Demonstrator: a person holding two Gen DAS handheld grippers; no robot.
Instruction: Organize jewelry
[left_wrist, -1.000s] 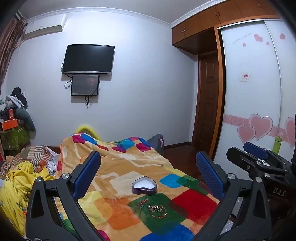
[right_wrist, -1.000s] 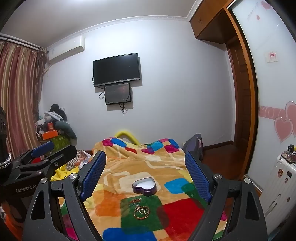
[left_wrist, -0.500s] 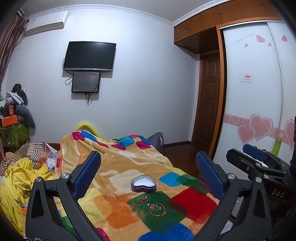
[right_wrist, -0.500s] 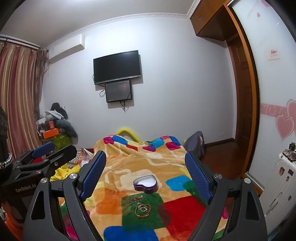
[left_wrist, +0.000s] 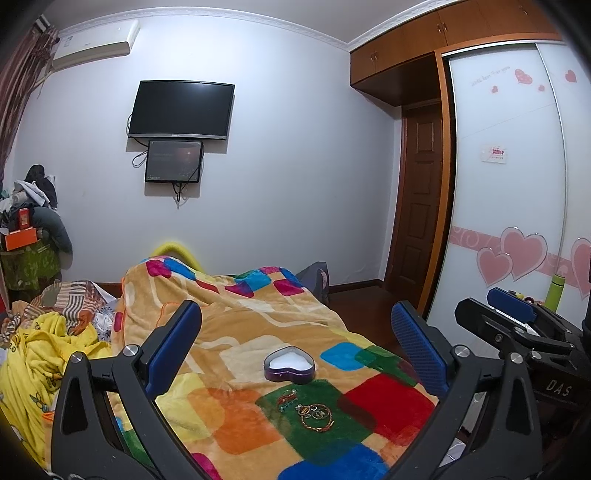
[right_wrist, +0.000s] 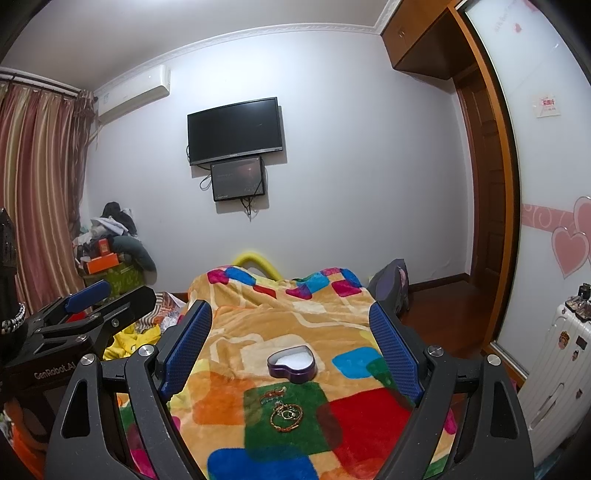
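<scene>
Far left, heaped yellow bedding. Left gripper spread wide, released, grasping nothing, raised over the patchwork blanket. Between the fingers, an open purple heart-shaped box; just nearer, on a green patch, a beaded bracelet and gold chain bracelet. Right gripper likewise spread, empty. Far right, white suitcase.

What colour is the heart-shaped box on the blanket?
The heart-shaped box is dark purple outside, white inside; right wrist view shows it best.
</scene>
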